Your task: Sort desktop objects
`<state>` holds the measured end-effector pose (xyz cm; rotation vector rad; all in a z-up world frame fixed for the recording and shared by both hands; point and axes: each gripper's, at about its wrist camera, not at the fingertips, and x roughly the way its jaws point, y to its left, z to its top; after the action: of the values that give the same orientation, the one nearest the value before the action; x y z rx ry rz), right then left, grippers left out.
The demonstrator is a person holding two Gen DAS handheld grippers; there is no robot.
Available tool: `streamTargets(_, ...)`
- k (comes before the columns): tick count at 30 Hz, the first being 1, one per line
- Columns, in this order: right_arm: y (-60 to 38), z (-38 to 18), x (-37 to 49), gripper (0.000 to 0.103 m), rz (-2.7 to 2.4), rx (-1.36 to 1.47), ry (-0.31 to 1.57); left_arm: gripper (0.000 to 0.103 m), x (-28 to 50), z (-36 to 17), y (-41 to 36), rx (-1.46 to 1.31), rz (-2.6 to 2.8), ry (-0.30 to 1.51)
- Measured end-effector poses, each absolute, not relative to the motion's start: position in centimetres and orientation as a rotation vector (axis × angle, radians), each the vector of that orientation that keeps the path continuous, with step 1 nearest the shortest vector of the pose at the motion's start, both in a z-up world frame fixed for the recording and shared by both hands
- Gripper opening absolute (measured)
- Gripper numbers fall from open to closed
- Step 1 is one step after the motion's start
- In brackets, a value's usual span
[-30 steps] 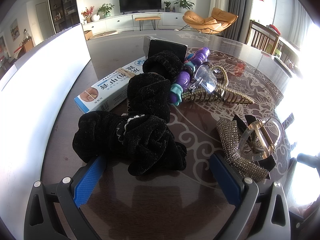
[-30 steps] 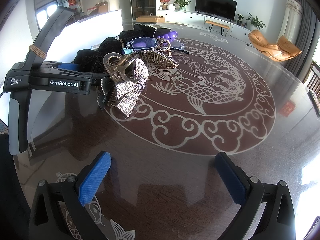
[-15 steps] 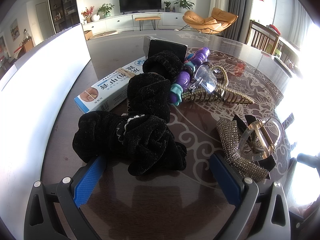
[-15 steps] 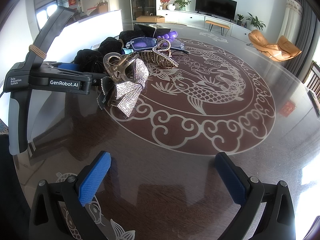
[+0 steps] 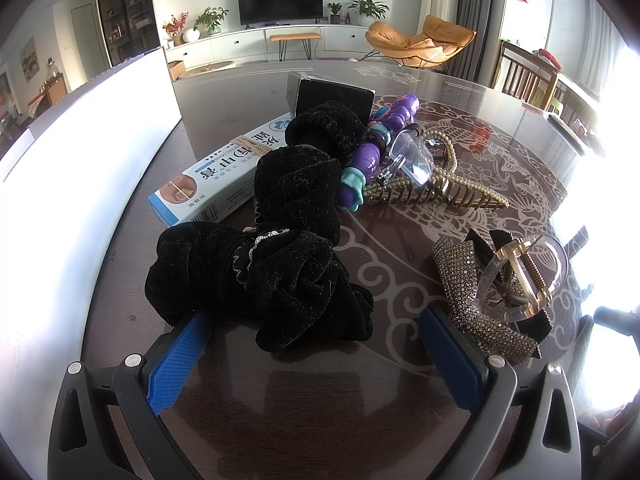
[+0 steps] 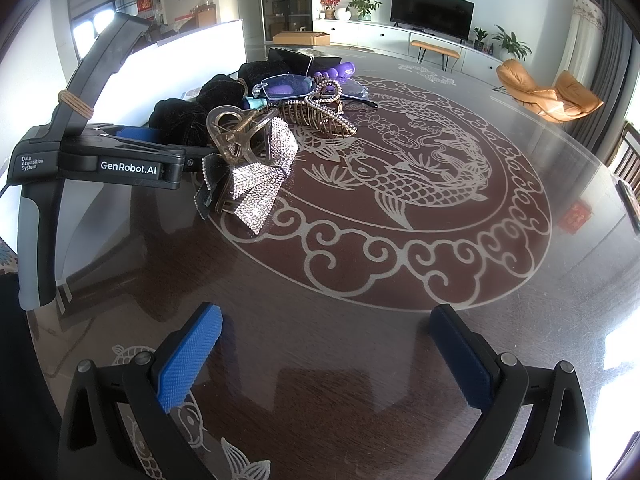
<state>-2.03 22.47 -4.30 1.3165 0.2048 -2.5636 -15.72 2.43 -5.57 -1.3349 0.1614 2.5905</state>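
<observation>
While sunlight glares across the dark glass counter (image 6: 400,272) with its pale fish motif, a living room with television and orange chair lies behind. Nothing has shifted since a second ago. Left gripper (image 5: 316,344), spread wide, rests at a black scrunchie (image 5: 260,280); behind it a toothpaste box (image 5: 216,176) runs long-axis away rightward. Right gripper (image 6: 326,354), spread too, hovers empty, apart from the sparkly bow (image 6: 260,176).

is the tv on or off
Off: the tv screen is dark and blank in both views.
</observation>
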Motion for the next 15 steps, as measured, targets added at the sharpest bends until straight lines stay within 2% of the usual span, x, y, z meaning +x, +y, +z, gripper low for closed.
streamTargets(15,22.61,-4.22,-2.01,0.103,-2.562,1.315,0.201,0.103,-15.71,-5.56,2.41,-1.335,2.59,0.161)
